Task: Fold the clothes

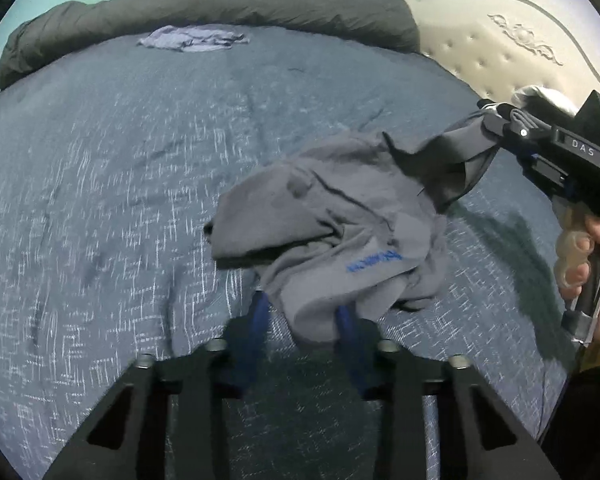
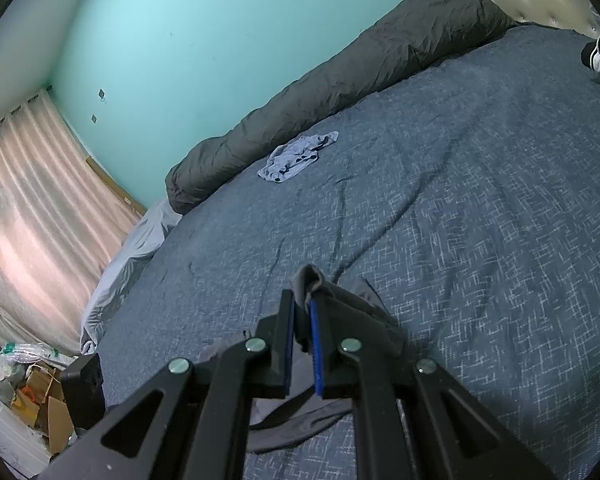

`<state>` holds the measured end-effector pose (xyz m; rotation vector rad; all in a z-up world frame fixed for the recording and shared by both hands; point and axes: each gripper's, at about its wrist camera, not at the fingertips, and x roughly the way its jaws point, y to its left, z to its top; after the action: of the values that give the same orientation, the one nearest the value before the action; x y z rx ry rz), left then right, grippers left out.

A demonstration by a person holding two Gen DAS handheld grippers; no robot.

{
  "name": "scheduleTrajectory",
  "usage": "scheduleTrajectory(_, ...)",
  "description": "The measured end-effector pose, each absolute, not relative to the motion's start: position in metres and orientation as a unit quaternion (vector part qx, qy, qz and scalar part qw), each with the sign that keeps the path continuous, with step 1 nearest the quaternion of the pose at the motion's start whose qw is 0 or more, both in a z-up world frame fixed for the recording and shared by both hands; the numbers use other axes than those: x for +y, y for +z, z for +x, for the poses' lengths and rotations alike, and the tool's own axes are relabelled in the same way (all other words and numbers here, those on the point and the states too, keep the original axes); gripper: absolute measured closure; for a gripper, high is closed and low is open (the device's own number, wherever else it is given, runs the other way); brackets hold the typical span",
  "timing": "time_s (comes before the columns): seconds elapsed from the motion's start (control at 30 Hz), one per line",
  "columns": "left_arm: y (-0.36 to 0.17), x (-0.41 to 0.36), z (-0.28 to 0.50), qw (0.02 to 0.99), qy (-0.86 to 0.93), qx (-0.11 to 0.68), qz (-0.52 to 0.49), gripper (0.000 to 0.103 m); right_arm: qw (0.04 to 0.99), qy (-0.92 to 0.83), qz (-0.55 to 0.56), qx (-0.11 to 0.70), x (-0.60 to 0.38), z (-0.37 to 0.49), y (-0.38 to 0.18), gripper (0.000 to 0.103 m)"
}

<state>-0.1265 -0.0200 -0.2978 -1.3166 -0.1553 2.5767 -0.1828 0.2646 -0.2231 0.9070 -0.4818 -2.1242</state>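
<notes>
A: Where is the crumpled grey cotton garment (image 1: 332, 232) lying?

B: It is stretching from the left gripper (image 1: 304, 312) at its near hem, up and right to the right gripper (image 1: 496, 120), which is pinching a corner tight. The left jaws are standing narrow around soft folds above the blue woven bedspread (image 1: 100, 200).

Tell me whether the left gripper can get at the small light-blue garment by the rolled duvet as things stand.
Probably not yet: the left gripper has the grey garment bunched between its fingers, and the light-blue garment lies far across the bedspread, though nothing blocks the way.
</notes>
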Motion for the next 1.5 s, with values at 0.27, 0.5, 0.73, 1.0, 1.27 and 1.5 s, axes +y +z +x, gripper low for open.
scheduleTrajectory(0.27,-0.285,-0.040,-0.134,0.106,0.895,-0.065,-0.429,0.095,0.343,-0.823,0.394,-0.222,0.279,-0.196,-0.240,0.081)
scheduleTrajectory(0.5,-0.258,-0.067,-0.149,0.073,0.915,-0.088,-0.386,0.095,0.323,-0.822,0.405,-0.235,0.289,-0.204,-0.241,0.068)
scheduleTrajectory(0.73,-0.256,-0.099,-0.154,0.032,0.921,-0.117,-0.370,0.095,0.316,-0.816,0.432,-0.219,0.289,-0.211,-0.247,0.054)
scheduleTrajectory(1.0,-0.266,-0.116,-0.153,0.014,0.916,-0.137,-0.376,0.095,0.286,-0.805,0.482,-0.196,0.283,-0.215,-0.266,0.054)
scheduleTrajectory(1.27,-0.268,-0.123,-0.152,0.006,0.916,-0.141,-0.375,0.095,0.332,-0.809,0.471,-0.115,0.252,-0.203,-0.253,0.043)
scheduleTrajectory(1.5,-0.268,-0.123,-0.151,0.006,0.916,-0.140,-0.376,0.095,0.371,-0.799,0.474,0.002,0.207,-0.184,-0.256,0.041)
